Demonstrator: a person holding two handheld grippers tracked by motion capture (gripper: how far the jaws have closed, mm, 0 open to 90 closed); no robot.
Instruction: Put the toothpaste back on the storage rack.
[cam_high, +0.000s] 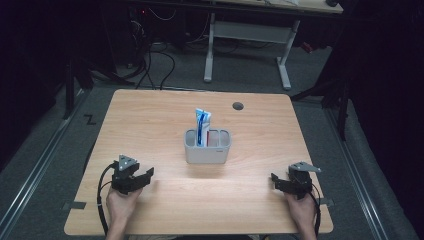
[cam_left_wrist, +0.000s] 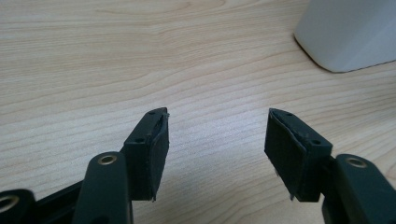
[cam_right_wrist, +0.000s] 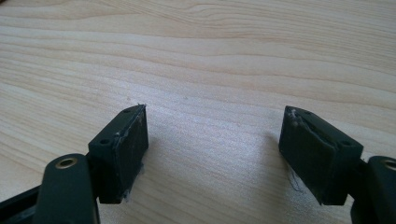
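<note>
A grey caddy (cam_high: 207, 147) with compartments stands at the middle of the wooden table (cam_high: 150, 115). A blue and white tube (cam_high: 202, 126) stands upright in its left compartment. My left gripper (cam_high: 148, 175) rests near the table's front left, held by a hand, jaws open and nothing between them. In the left gripper view the open gripper (cam_left_wrist: 217, 126) frames bare wood, and the caddy's corner (cam_left_wrist: 348, 32) lies at the upper right. My right gripper (cam_high: 274, 179) sits at the front right, open, with bare wood between its jaws in the right gripper view (cam_right_wrist: 215, 123).
A round cable hole (cam_high: 238, 106) lies near the table's far edge. Beyond the table stands a white desk frame (cam_high: 247, 35) over dark floor with cables. Metal rails (cam_high: 30, 175) run along the floor on both sides.
</note>
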